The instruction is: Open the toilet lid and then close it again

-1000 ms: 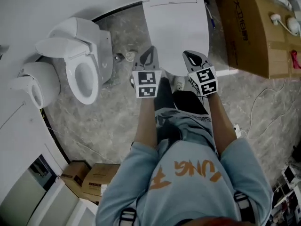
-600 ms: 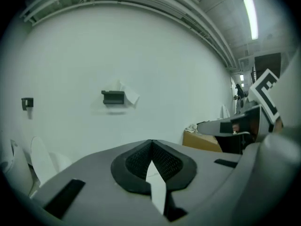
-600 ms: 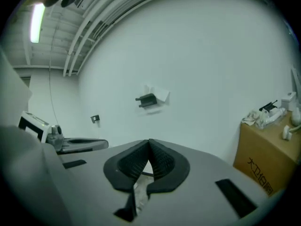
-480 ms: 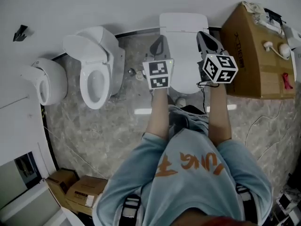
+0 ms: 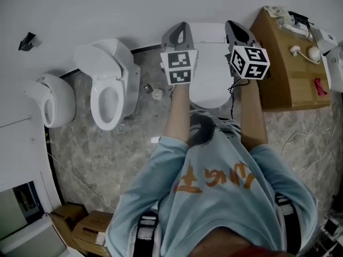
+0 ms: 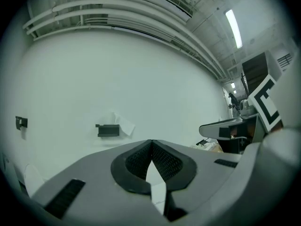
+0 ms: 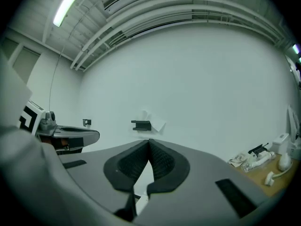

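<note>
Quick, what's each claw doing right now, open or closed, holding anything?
Left claw: closed, holding nothing.
Right claw: closed, holding nothing.

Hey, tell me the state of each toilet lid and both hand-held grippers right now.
Toilet in front: lid down.
Middle toilet: lid up, bowl showing.
Far-left toilet: lid state unclear.
Left hand-held gripper: shut, empty.
Right hand-held gripper: shut, empty.
</note>
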Action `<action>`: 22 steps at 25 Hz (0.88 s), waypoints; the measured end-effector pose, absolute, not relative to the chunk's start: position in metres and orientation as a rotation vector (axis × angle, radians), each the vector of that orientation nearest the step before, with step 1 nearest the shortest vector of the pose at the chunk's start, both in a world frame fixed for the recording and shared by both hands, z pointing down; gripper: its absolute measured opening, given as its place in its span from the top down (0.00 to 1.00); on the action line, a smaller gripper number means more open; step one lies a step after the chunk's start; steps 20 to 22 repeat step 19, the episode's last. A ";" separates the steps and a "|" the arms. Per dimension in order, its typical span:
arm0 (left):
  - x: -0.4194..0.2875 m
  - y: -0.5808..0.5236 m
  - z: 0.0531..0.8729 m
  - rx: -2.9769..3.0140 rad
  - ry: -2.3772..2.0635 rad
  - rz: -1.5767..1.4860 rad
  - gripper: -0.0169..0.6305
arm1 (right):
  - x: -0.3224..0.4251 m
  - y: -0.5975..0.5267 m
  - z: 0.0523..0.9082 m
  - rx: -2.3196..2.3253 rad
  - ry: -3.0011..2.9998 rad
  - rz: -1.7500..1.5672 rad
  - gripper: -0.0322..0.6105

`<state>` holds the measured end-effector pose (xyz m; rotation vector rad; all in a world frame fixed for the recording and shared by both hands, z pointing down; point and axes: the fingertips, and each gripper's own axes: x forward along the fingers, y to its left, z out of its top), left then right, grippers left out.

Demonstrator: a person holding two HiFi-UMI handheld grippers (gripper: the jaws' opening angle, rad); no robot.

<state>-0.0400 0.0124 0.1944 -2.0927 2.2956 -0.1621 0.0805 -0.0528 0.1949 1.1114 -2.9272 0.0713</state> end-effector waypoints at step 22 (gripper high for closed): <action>-0.049 0.019 0.167 -2.092 2.273 -0.176 0.93 | 0.068 -0.051 0.156 1.119 -2.968 0.009 0.93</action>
